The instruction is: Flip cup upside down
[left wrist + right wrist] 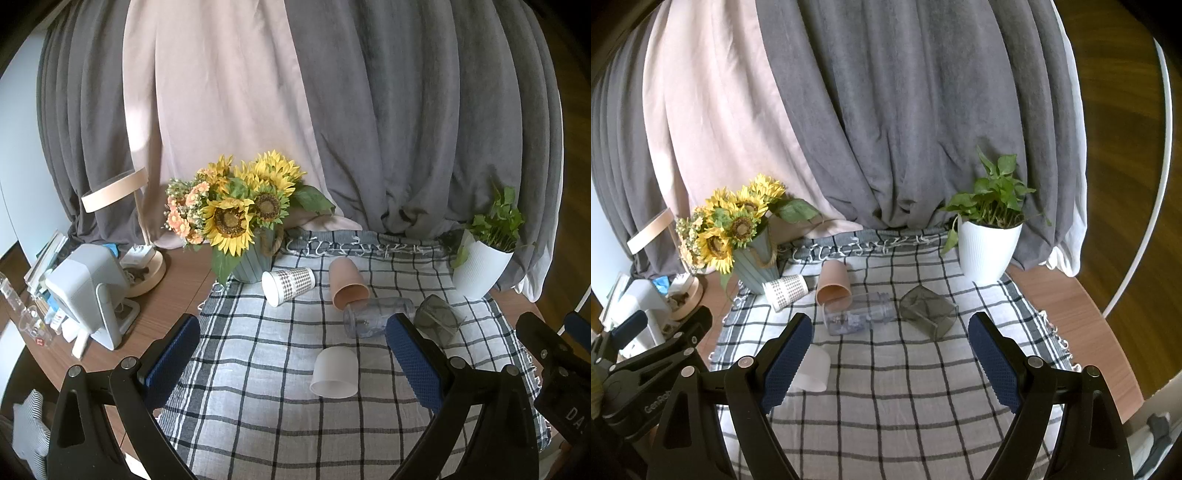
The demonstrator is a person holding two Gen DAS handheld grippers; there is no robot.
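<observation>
Left gripper point(295, 354) and right gripper point(890, 347) both hang spread wide, holding nothing; 5 cups on the checked cloth point(258, 424) — the white cup point(335, 372) already mouth-down, the other 4 on their sides.

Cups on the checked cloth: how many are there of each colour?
White cup: 1
White patterned cup: 1
Pink cup: 1
Clear cup: 1
Smoky grey glass: 1
Total: 5
</observation>
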